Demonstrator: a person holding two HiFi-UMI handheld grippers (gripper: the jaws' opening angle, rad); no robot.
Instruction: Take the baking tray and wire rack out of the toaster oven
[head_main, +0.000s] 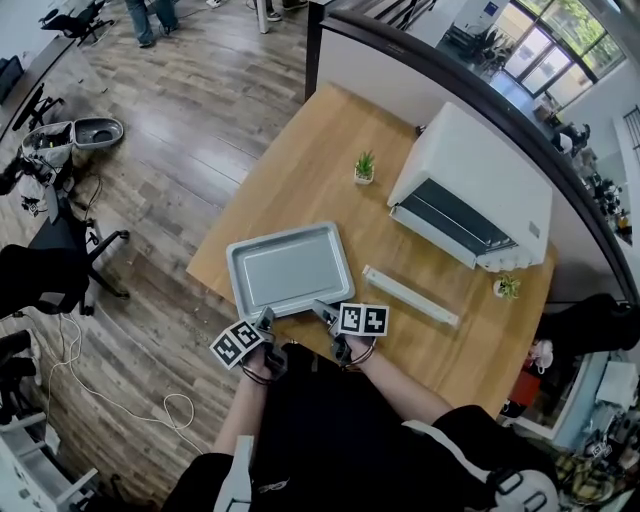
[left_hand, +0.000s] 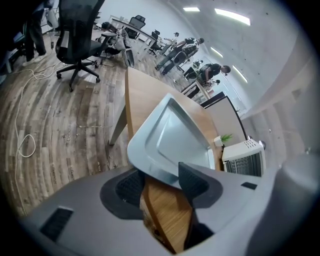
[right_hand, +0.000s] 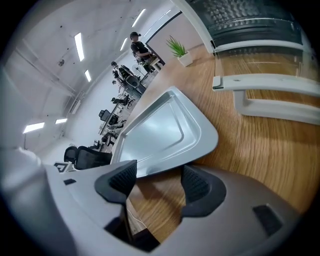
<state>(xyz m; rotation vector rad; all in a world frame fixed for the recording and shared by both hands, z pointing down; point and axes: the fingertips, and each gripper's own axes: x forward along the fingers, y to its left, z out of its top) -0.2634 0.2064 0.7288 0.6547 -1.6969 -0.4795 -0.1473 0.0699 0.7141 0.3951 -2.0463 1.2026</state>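
Observation:
The grey baking tray lies flat and empty on the wooden table, near its front edge. My left gripper is at the tray's near left corner and my right gripper at its near right corner. In the left gripper view the tray has its rim at the tips of the left gripper, whose jaws stand wide apart and do not press on it. The right gripper is open too, the tray just beyond its pads. The white toaster oven stands at the back right. I cannot make out the wire rack.
A long white bar lies on the table in front of the oven. A small potted plant stands behind the tray, another by the oven's right corner. The table's edge runs close along the tray's left side. An office chair stands on the floor.

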